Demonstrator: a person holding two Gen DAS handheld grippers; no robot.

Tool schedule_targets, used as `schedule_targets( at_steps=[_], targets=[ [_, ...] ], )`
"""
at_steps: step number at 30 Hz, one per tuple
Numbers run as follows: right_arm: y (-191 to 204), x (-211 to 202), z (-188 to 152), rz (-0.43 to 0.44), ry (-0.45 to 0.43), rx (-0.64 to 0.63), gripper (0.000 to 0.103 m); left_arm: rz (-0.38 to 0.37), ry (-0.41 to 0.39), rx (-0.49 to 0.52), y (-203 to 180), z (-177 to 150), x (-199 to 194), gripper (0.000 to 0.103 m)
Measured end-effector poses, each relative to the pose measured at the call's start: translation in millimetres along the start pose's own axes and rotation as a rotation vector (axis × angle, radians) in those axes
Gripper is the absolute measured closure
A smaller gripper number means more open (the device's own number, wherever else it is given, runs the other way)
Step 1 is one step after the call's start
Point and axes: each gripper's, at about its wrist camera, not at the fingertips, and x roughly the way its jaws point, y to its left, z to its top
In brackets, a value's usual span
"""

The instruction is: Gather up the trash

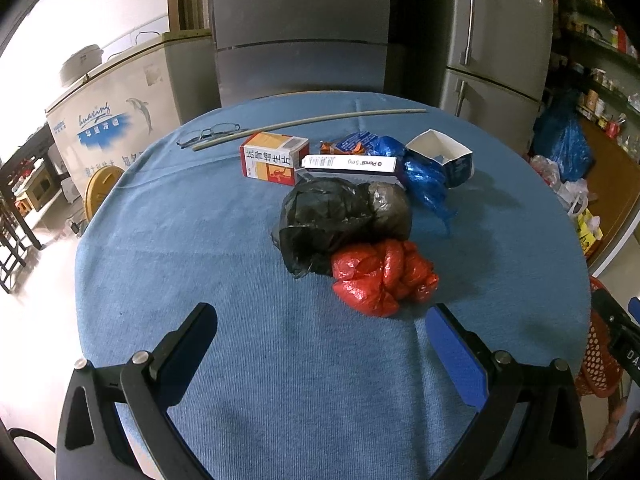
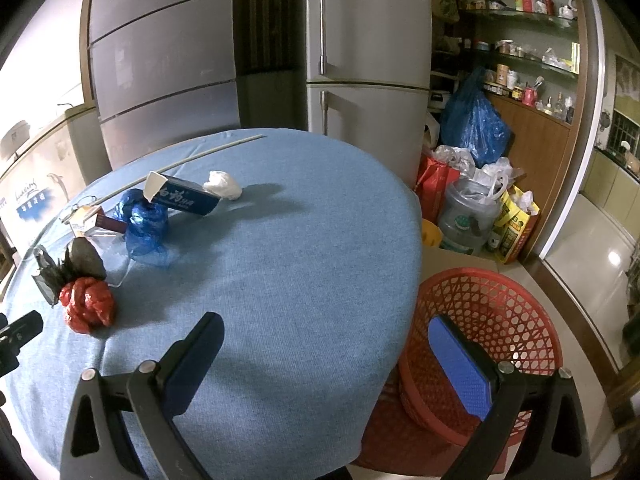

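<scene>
Blue table (image 1: 240, 280), red bag (image 1: 384, 276) just beyond spread left fingers (image 1: 452, 344)

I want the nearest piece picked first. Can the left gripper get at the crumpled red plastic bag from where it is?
Probably yes. The left gripper is open, and the red plastic bag lies just ahead on bare blue tablecloth. Only the black plastic bag touches its far side.

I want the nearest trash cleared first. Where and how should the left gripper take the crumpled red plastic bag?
Grip the red bag across its bunched middle, coming straight forward and down with the open left gripper. It is a soft knotted wad; its near side is unobstructed, while the black bag presses against its far side.
</scene>
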Motion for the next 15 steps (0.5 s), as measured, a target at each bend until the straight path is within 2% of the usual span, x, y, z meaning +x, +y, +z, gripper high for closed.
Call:
schedule_targets(
  at_steps=[15],
  targets=[
    [4.1,4.4,-0.5,0.001,0.010,-0.017,0.000,-0.012,0.010,-0.013,1.5,-1.6,2.3,0.000]
  ],
)
